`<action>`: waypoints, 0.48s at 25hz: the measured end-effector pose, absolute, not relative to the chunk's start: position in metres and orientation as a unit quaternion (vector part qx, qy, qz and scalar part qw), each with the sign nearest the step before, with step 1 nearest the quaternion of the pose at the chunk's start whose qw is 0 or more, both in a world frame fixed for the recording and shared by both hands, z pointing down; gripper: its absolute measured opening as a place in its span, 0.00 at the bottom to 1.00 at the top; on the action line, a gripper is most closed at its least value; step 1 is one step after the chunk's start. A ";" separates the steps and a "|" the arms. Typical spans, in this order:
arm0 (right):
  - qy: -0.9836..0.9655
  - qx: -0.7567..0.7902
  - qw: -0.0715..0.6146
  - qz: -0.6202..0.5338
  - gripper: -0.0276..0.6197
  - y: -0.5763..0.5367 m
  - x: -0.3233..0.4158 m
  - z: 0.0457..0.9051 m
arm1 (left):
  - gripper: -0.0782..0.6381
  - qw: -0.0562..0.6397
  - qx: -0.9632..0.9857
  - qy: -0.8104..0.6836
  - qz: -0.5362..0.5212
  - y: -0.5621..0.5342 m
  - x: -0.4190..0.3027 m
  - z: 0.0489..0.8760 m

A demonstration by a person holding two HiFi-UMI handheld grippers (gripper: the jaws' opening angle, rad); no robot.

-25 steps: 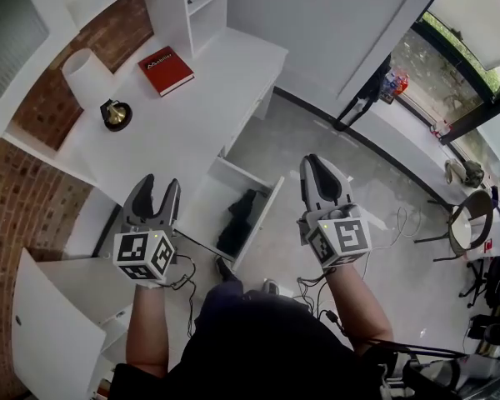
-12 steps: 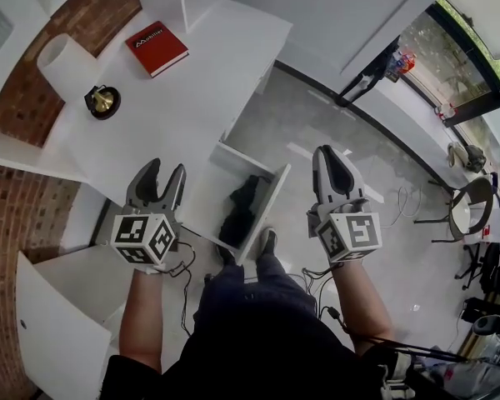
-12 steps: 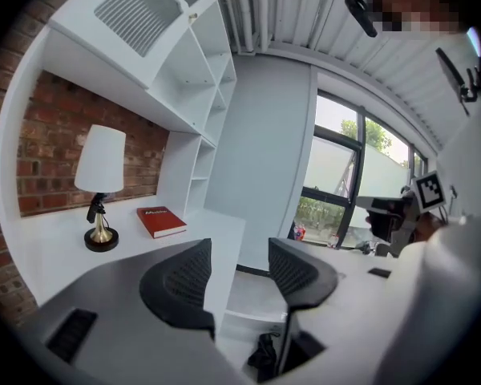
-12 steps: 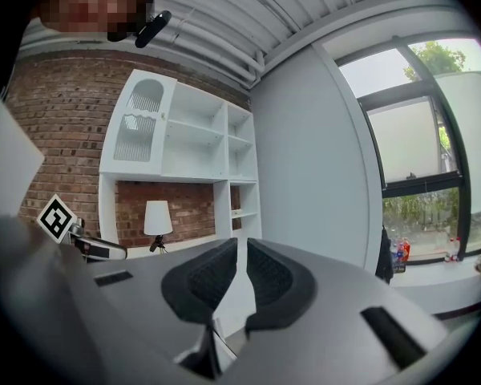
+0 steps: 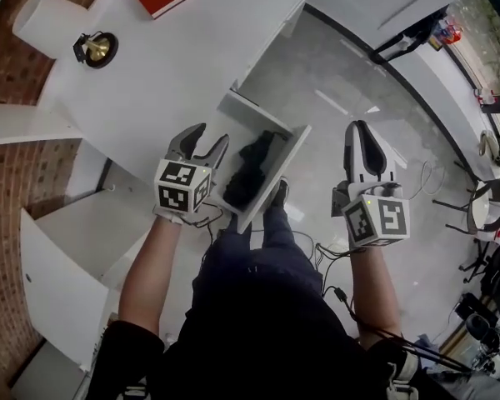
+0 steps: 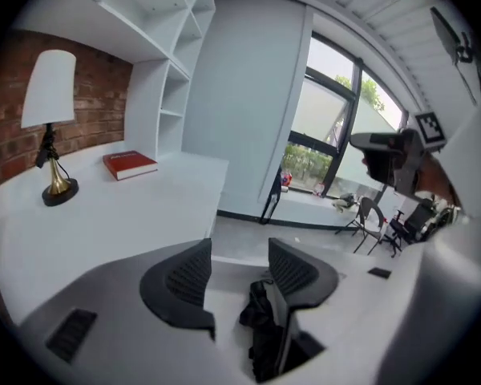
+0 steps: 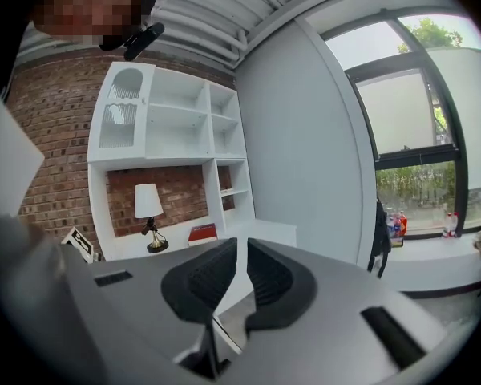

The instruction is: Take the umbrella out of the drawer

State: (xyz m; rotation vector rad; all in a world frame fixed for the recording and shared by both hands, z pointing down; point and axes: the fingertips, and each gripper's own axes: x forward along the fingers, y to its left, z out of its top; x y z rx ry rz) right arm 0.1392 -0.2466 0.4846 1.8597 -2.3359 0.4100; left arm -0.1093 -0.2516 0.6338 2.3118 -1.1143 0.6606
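We've closed in on the open drawer (image 5: 279, 173).
Our left gripper (image 5: 210, 136), jaws wide and empty, sits just left of the black umbrella (image 5: 252, 167) lying lengthwise inside; right gripper (image 5: 360, 127), jaws nearly together, is farther, past the drawer front.

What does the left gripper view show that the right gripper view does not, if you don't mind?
Only the left gripper view: the black umbrella lying in the open drawer under the left gripper's open jaws, and chairs by the window. Only the right gripper view: the arched shelf compartment and the right gripper's shut jaws. Both: the lamp, the red book and the white desk.
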 end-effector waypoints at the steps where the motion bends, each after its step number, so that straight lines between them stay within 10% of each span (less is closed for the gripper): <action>1: -0.773 0.615 0.067 0.142 0.10 -0.246 0.141 0.491 | 0.42 0.253 0.844 -0.396 0.258 -0.247 -0.105 0.649; 12: -0.755 0.622 0.100 0.182 0.10 -0.251 0.167 0.540 | 0.44 0.444 0.780 -0.271 0.348 -0.184 -0.066 0.811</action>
